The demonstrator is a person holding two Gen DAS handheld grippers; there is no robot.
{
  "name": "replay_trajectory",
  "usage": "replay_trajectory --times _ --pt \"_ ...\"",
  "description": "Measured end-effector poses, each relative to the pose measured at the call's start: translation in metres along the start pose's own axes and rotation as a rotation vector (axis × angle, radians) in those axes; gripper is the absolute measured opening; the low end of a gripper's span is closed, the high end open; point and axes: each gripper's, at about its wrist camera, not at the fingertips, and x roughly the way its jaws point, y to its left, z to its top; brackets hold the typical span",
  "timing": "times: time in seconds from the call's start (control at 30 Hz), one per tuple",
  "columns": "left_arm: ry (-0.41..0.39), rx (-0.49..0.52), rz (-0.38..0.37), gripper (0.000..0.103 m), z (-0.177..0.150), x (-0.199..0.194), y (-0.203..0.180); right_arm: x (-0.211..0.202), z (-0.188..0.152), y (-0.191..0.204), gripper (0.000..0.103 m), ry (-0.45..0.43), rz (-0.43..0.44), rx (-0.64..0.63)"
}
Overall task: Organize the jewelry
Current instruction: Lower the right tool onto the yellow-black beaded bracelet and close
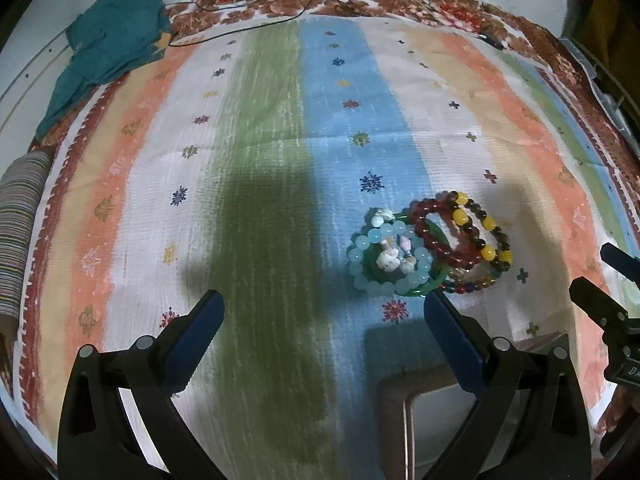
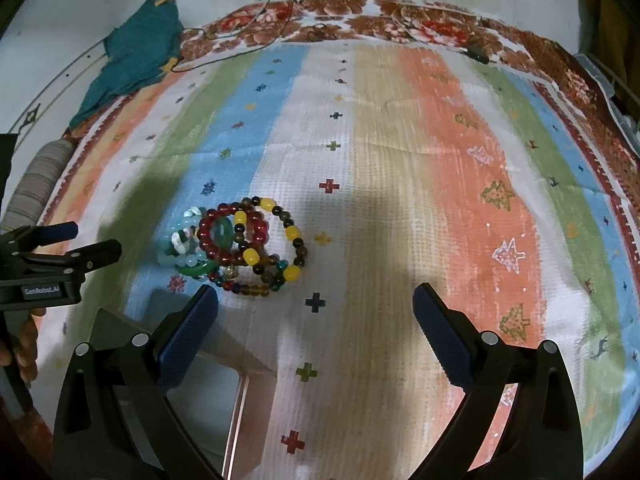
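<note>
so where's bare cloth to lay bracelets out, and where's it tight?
Free: striped cloth right of the bracelet pile, and far side toward the floral border. Tight: pile, box just near of it, and the open left gripper beside it.

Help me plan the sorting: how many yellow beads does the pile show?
5, all on the dark-beaded bracelet at the pile's right side: two along its far arc, three nearer the camera. More may be hidden beneath the other bracelets.

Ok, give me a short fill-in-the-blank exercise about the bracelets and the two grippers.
1. The bracelets lie in a ____ on the striped cloth.
2. Both the left gripper and right gripper are ____.
3. The big beads on the dark-beaded bracelet are ____.

Missing words: pile; open; yellow
</note>
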Motion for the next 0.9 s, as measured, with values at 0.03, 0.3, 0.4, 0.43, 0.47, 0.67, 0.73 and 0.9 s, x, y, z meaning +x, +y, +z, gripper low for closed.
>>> replay_trajectory --times 0.03,0.3,0.4,0.43,0.47,0.67,0.73,0.9 --pt "0.004 -0.003 0.0 0.097 0.001 0.003 0.001 0.002 0.001 -0.001 0.099 0.004 -0.001 0.004" --pt "0.028 -0.009 -0.024 0.097 0.007 0.018 0.003 0.015 0.006 0.002 0.099 0.024 -0.021 -0.004" --pt "0.039 -0.01 -0.031 0.097 0.009 0.024 0.003 0.024 0.009 0.0 0.099 0.04 -0.021 0.003" --pt "0.042 -0.01 -0.031 0.097 0.01 0.025 0.003 0.027 0.01 0.0 0.099 0.044 -0.021 0.005" --pt "0.045 -0.01 -0.028 0.097 0.011 0.027 0.004 0.029 0.012 0.0 0.099 0.048 -0.022 0.006" --pt "0.075 -0.022 -0.021 0.093 0.015 0.042 0.01 0.043 0.018 -0.002 0.099 0.065 -0.031 0.001" --pt "0.081 -0.019 -0.01 0.093 0.015 0.046 0.011 0.049 0.02 -0.003 0.099 0.073 -0.034 -0.001" --pt "0.098 -0.015 -0.008 0.088 0.018 0.057 0.013 0.06 0.022 -0.001 0.098 0.09 -0.033 -0.005"
